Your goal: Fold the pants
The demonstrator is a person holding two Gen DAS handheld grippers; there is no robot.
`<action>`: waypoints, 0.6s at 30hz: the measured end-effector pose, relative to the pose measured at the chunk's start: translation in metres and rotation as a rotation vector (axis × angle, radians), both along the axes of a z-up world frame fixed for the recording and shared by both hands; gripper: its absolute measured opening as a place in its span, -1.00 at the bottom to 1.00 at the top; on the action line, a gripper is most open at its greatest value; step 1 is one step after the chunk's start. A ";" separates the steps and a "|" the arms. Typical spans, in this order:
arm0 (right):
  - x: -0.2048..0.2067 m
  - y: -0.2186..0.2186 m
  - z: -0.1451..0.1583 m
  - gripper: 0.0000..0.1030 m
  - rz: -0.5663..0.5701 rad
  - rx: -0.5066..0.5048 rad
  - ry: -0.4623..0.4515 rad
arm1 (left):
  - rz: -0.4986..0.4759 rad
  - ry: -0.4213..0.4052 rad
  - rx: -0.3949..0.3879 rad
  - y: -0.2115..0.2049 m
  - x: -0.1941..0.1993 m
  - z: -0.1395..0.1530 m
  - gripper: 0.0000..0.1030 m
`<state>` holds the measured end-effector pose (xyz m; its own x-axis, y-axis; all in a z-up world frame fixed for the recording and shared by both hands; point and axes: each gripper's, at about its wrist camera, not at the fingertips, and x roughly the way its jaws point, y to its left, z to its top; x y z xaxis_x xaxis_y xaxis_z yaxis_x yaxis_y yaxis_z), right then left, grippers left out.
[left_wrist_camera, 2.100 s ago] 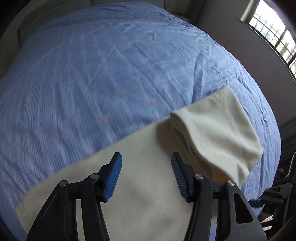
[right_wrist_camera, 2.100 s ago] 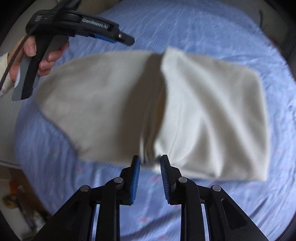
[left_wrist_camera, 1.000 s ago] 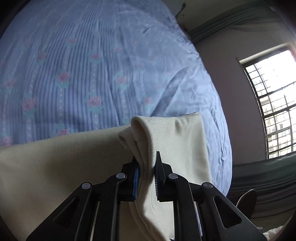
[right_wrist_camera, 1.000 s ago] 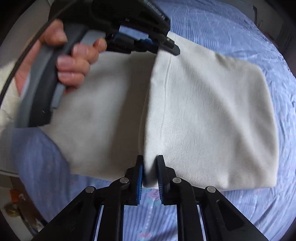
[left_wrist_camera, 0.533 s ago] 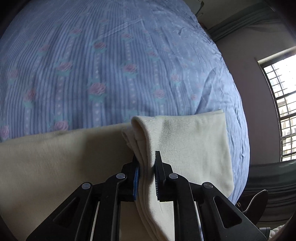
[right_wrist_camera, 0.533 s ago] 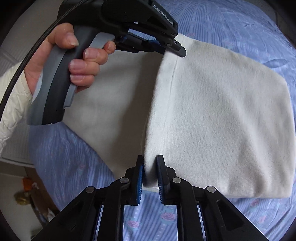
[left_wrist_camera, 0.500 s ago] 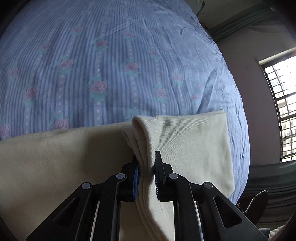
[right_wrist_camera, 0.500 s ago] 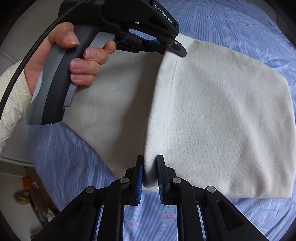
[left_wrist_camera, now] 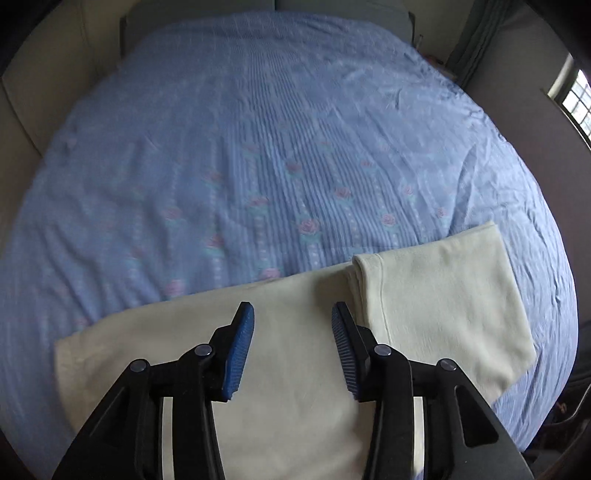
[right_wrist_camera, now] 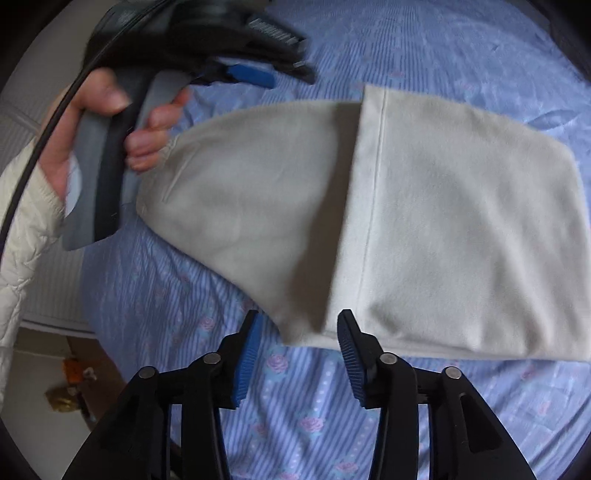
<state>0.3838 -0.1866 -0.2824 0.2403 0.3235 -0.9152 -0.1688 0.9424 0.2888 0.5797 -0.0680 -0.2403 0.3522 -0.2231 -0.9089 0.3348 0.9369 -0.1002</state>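
Cream pants [left_wrist_camera: 280, 369] lie flat on the blue bedspread [left_wrist_camera: 258, 140], with one end folded over into a top layer [left_wrist_camera: 443, 295]. In the right wrist view the pants [right_wrist_camera: 258, 192] show the folded layer [right_wrist_camera: 461, 221] on the right with a stitched hem edge. My left gripper [left_wrist_camera: 291, 347] is open and empty, raised just above the pants beside the fold edge. It also shows in the right wrist view [right_wrist_camera: 258, 70], held in a hand. My right gripper [right_wrist_camera: 299, 354] is open and empty at the near edge of the pants, by the fold.
The bed's blue rose-patterned cover [right_wrist_camera: 295, 406] spreads all around the pants. A headboard [left_wrist_camera: 273, 7] and beige walls lie beyond it. A window [left_wrist_camera: 576, 99] is at the right. The bed's edge and floor clutter [right_wrist_camera: 70, 387] are at the lower left.
Both grippers were shut on the fold edge of the pants; now both have opened, let go and pulled back. The folded layer now lies flat.
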 end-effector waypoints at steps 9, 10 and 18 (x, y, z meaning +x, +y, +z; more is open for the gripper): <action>-0.042 -0.006 0.083 0.22 -0.127 -0.114 -0.196 | 0.002 -0.148 0.030 0.046 -0.121 0.098 0.20; -0.051 -0.004 0.094 0.24 -0.147 -0.111 -0.217 | 0.008 -0.152 0.028 0.050 -0.138 0.105 0.20; -0.093 0.013 0.162 0.39 -0.089 -0.086 -0.319 | 0.154 -0.115 -0.051 0.095 -0.241 0.137 0.30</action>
<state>0.2903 -0.1739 -0.1203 0.5424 0.2135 -0.8125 -0.1535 0.9761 0.1540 0.3390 0.0274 -0.1038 0.4865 -0.2031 -0.8498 0.1997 0.9727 -0.1181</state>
